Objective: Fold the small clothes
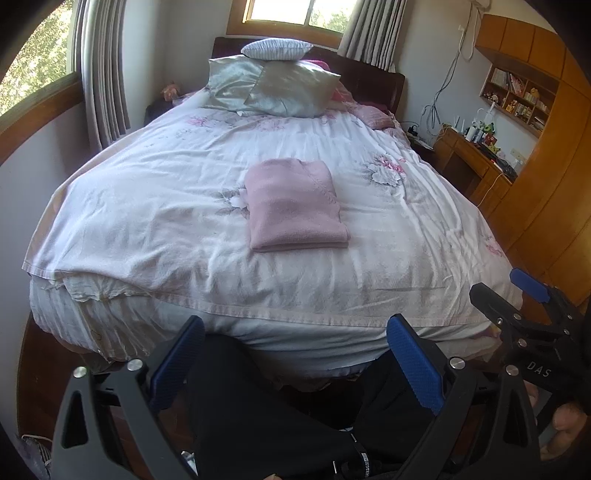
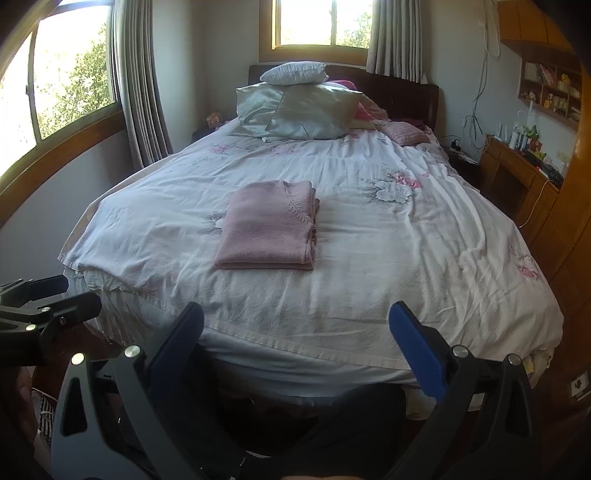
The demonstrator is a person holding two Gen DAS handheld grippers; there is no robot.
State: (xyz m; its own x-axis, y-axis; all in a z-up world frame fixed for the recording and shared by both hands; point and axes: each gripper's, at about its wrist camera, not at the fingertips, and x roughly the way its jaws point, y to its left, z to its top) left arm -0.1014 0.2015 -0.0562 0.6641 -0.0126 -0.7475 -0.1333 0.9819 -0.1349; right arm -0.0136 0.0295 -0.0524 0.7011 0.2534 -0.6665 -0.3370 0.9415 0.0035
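Lying folded mid-bed [image 2: 369, 295]: pink sweater [image 2: 267, 230], grippers [image 2: 295, 347] clear.

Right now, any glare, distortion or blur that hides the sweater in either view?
Left wrist: fisheye bends the bed edges, window blown out, sweater evenly lit and sharp. Right wrist: same bending, bright windows, sweater clear, dark vignette in the corners.
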